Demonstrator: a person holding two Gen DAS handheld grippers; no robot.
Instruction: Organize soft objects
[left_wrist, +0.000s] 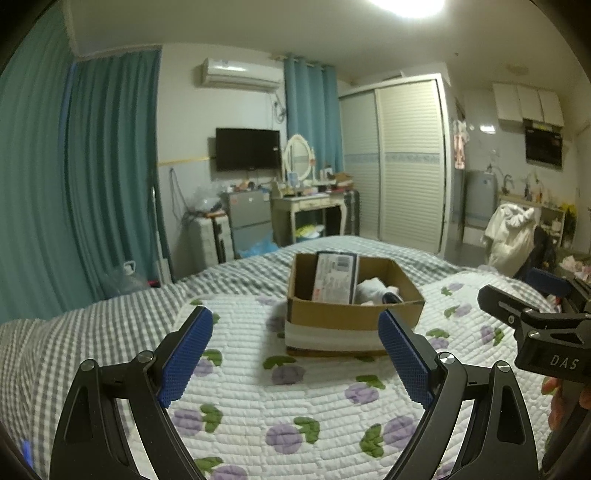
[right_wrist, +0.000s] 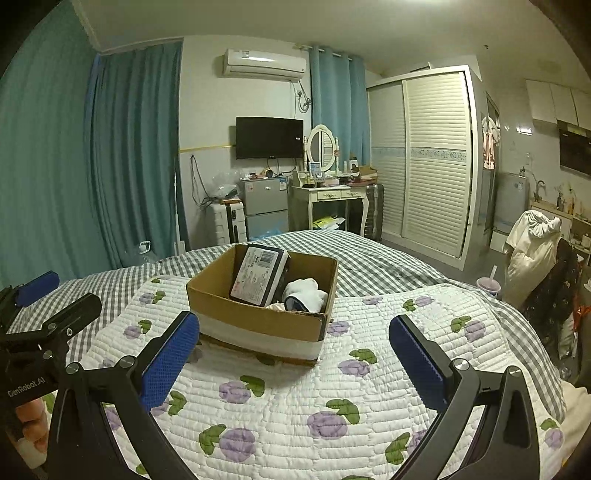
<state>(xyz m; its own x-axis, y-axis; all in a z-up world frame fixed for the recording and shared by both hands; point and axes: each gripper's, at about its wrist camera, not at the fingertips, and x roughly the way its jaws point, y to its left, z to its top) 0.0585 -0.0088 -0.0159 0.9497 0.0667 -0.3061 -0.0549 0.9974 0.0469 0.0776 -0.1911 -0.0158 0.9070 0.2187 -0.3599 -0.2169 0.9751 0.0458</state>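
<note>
On the quilt (right_wrist: 295, 398) at 12 o'clock sat the cardboard box (right_wrist: 258, 325), socks (right_wrist: 306, 291) and a flat packet (right_wrist: 258, 277) inside. Left gripper (left_wrist: 295, 325) and right gripper (right_wrist: 291, 332) both hovered spread wide, holding nothing.

Both wrist cameras sit low over the flower-print quilt (left_wrist: 258, 406), side by side, facing the far wall with the television (left_wrist: 248, 149). The left view looks past its own blue fingers straight at the cardboard box (left_wrist: 343, 317), near ahead; the right view, set further right, sees that box (right_wrist: 255, 325) slightly leftward. Each catches the other gripper at its edge
</note>
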